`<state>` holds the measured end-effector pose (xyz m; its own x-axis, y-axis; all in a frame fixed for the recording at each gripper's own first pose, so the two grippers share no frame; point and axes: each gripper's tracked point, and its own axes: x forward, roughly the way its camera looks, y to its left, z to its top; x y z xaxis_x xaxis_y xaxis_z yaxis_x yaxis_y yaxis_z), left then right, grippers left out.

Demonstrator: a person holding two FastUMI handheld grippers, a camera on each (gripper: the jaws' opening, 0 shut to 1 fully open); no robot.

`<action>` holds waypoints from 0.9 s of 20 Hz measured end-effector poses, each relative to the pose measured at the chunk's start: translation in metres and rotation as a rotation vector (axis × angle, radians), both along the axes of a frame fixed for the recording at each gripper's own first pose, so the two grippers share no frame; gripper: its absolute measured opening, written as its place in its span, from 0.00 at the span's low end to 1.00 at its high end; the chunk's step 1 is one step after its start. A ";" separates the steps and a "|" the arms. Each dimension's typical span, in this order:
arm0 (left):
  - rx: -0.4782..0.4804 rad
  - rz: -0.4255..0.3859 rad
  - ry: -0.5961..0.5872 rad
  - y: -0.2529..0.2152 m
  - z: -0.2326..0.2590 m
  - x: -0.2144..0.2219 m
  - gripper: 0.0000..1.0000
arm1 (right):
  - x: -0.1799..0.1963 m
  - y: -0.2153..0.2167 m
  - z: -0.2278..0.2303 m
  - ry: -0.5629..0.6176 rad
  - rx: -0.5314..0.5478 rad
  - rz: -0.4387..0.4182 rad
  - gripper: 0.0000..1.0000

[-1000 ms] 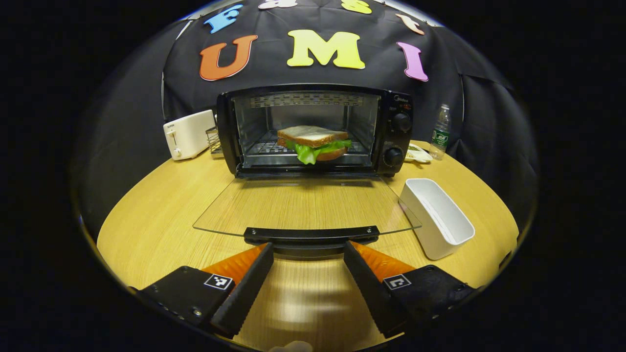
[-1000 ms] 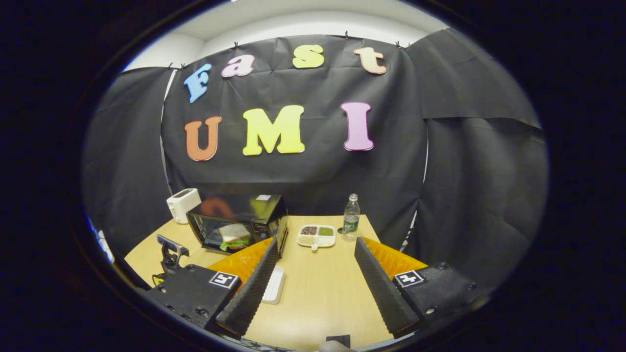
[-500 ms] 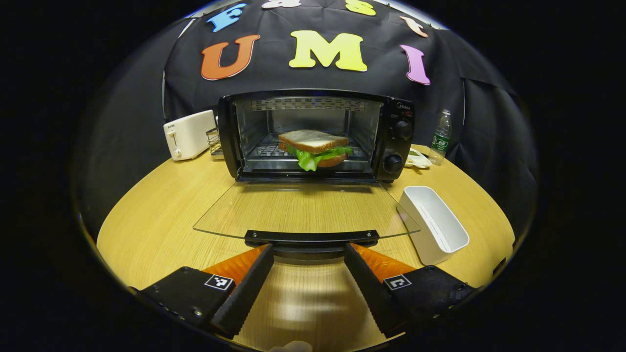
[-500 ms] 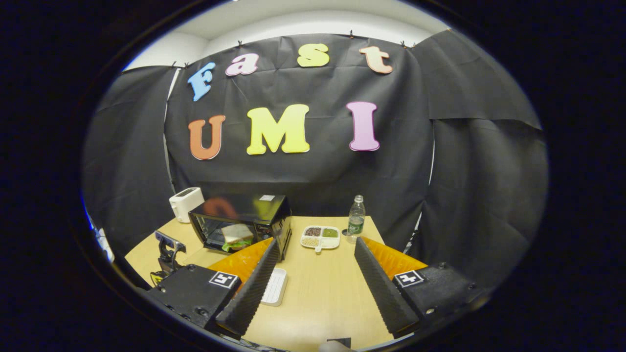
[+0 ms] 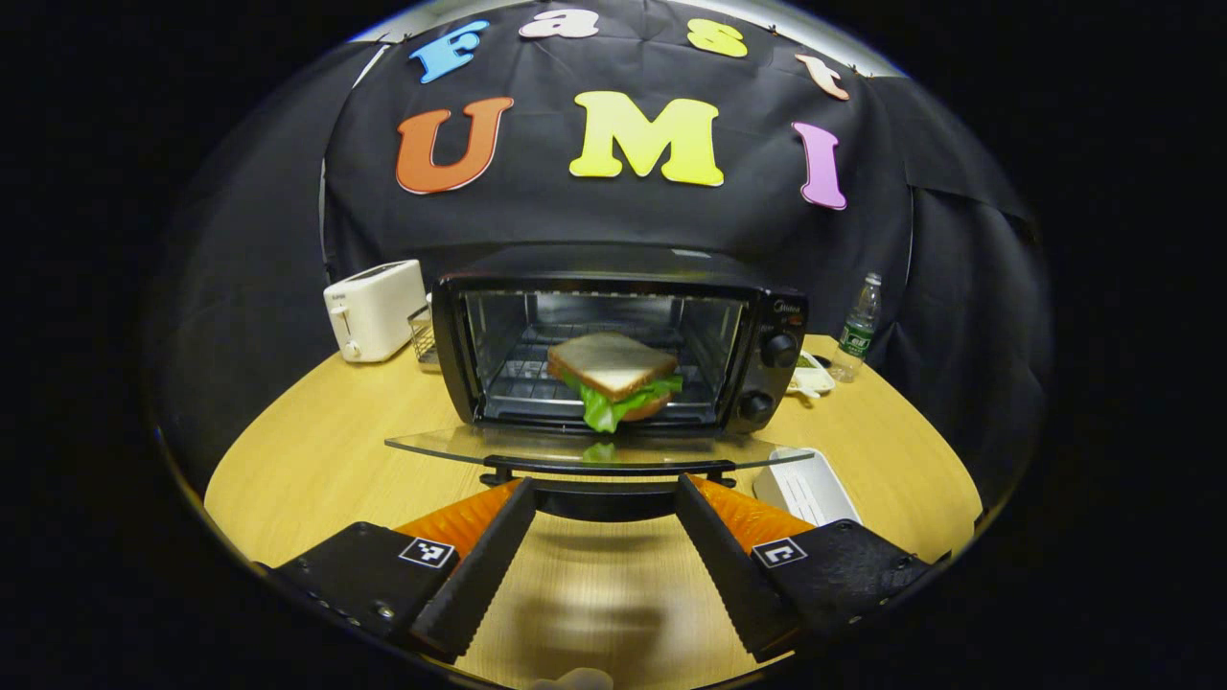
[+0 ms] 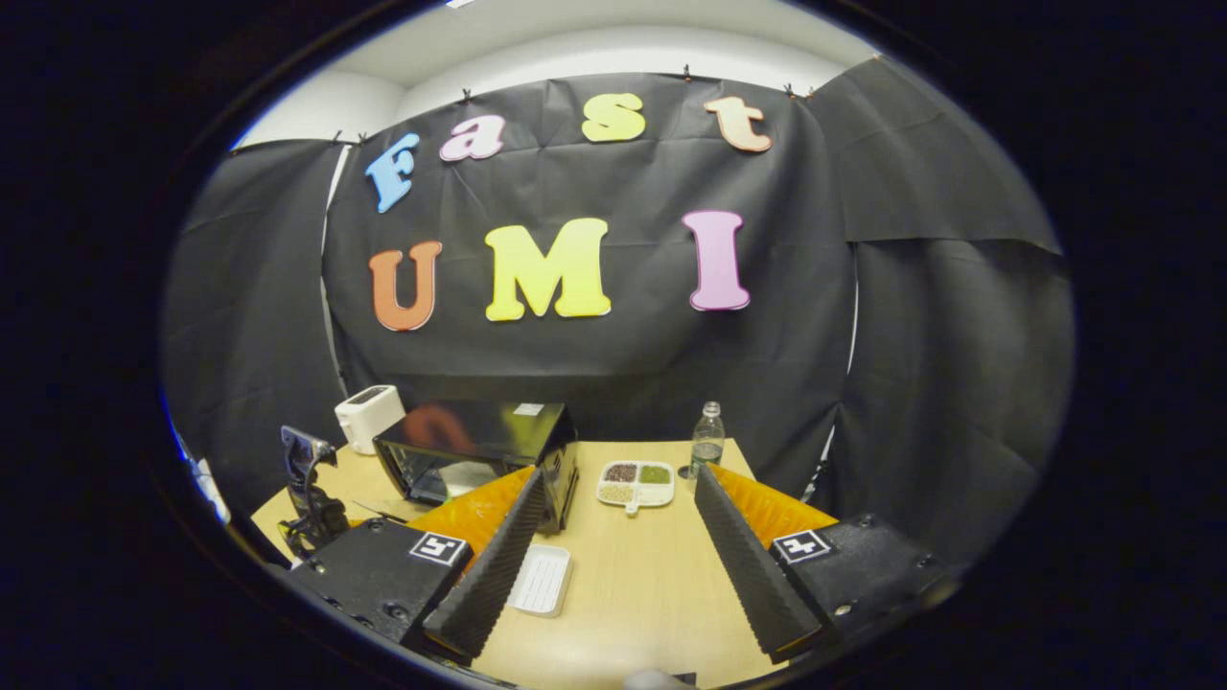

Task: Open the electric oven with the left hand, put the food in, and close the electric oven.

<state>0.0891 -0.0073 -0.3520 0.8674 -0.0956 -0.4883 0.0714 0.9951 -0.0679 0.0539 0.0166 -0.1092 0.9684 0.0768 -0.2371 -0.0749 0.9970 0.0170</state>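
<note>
The black electric oven stands mid-table, with a lettuce sandwich on its rack. Its glass door is swung partway up and I see it nearly edge-on. The door's black handle lies just beyond the tips of my left gripper, which is open, its fingers spread wider than the handle's middle. In the right gripper view the oven sits to the left, and the left gripper shows in front of it. My right gripper hangs open and empty above the table, well back.
A white rectangular tray lies right of the door on the wooden table. A white toaster stands left of the oven. A divided dish and a water bottle sit at the back right.
The glass door has swung up from lying flat to partly raised, and my left gripper has risen with its handle. The right gripper has hardly moved.
</note>
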 end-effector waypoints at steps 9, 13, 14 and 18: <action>0.036 -0.002 -0.115 -0.001 0.061 0.080 0.99 | 0.017 -0.008 0.009 -0.001 0.031 -0.016 0.97; 0.052 -0.002 -0.138 0.000 0.075 0.085 0.97 | 0.018 -0.011 0.016 -0.019 0.007 -0.017 0.96; 0.053 0.004 -0.139 0.001 0.076 0.084 0.97 | 0.017 -0.012 0.017 -0.022 0.003 -0.017 0.97; 0.058 0.027 -0.149 0.009 0.091 0.066 0.97 | 0.015 -0.008 0.023 -0.029 0.009 -0.008 0.97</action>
<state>0.1548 0.0012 -0.2608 0.9325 -0.0464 -0.3582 0.0494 0.9988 -0.0007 0.0691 0.0084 -0.0860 0.9755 0.0706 -0.2082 -0.0670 0.9975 0.0240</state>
